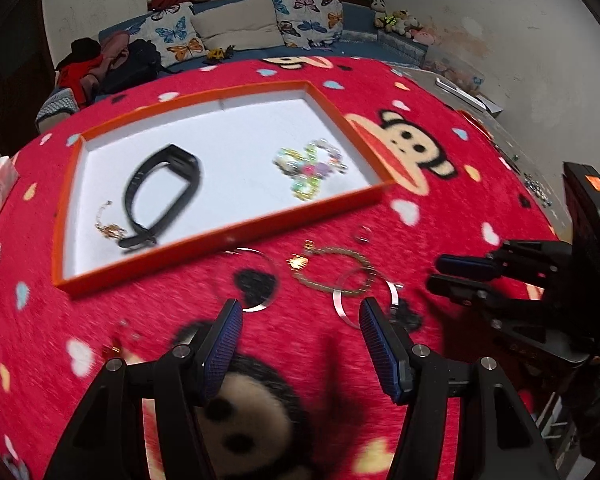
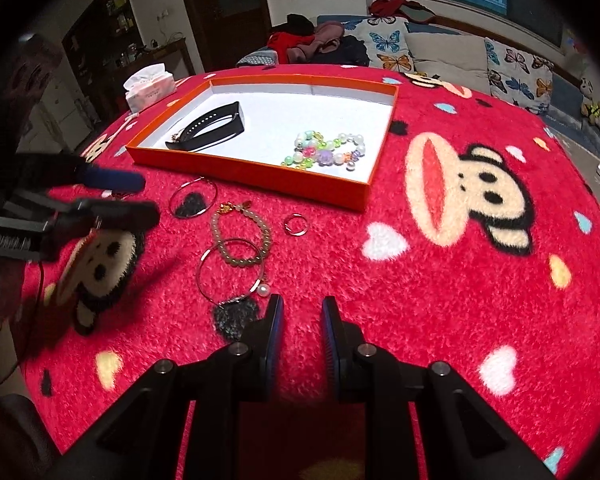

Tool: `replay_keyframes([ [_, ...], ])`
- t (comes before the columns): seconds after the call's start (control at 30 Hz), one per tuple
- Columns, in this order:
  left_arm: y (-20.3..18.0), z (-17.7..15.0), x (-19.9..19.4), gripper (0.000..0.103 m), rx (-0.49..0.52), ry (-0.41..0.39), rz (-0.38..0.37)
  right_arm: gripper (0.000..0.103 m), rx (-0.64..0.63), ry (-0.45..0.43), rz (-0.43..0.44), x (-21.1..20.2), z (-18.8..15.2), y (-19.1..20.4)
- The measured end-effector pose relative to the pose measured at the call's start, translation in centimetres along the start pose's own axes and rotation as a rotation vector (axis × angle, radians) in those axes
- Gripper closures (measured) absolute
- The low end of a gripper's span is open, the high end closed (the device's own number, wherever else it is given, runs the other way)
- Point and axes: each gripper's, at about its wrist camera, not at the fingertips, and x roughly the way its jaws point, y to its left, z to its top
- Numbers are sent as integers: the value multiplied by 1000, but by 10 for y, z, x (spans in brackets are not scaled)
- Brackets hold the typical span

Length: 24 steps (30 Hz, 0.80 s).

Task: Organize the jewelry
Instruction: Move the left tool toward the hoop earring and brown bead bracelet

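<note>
An orange tray (image 1: 220, 236) (image 2: 260, 174) with a white floor lies on the red cloth. In it are a black wristband (image 1: 162, 196) (image 2: 212, 126), a colourful bead bracelet (image 1: 310, 168) (image 2: 328, 150) and a small gold chain (image 1: 108, 228). On the cloth in front lie a thin silver hoop (image 1: 256, 280) (image 2: 194, 198), a beige bead bracelet (image 1: 334, 270) (image 2: 240, 240), a silver bangle with a pearl (image 1: 364, 300) (image 2: 230, 276) and a small ring (image 1: 362, 234) (image 2: 295, 225). My left gripper (image 1: 300, 312) (image 2: 148, 196) is open and empty, just short of the hoop and bangle. My right gripper (image 2: 302, 308) (image 1: 432, 270) is slightly open and empty, right of the pearl.
A tissue pack (image 2: 150, 86) stands left of the tray. A small gold piece (image 1: 116, 346) lies on the cloth near my left fingers. A sofa with butterfly cushions (image 1: 240, 28) is behind the table. The table edge curves close on the right.
</note>
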Motion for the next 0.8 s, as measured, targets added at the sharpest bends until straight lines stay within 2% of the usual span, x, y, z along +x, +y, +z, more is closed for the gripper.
replay_keyframes([
  [0.17,-19,8,12,38,-78,51,1,81,28,-2,16,0,-6,-9],
  [0.4,-12,25,48,38,-334,176,-19,81,75,-17,51,0,-13,-21],
  [0.57,-15,30,63,38,-400,224,10,81,84,-34,67,0,-15,-22],
  [0.8,-20,37,71,38,-466,242,47,81,88,-51,78,-1,-17,-25],
])
